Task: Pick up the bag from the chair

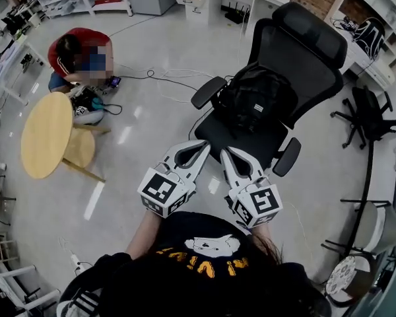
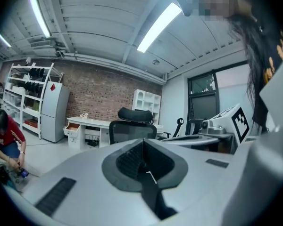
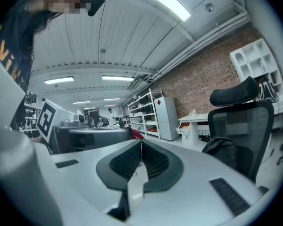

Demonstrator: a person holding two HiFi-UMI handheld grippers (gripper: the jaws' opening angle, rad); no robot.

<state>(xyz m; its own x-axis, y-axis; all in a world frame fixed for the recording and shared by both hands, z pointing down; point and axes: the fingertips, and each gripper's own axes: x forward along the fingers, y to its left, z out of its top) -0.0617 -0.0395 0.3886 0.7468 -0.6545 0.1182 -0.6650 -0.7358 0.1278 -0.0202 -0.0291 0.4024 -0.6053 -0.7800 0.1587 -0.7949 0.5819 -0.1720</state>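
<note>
- The bag (image 1: 256, 99) sits on the seat of the chair (image 1: 311, 58), upright against the backrest and between the armrests.
- The left gripper (image 1: 203, 145) and the right gripper (image 1: 226, 152) hover off the chair's front edge, each with its jaws pressed together and nothing in them.
- From the chair's front, the bag lies straight ahead, and the right gripper seems slightly nearer.
</note>
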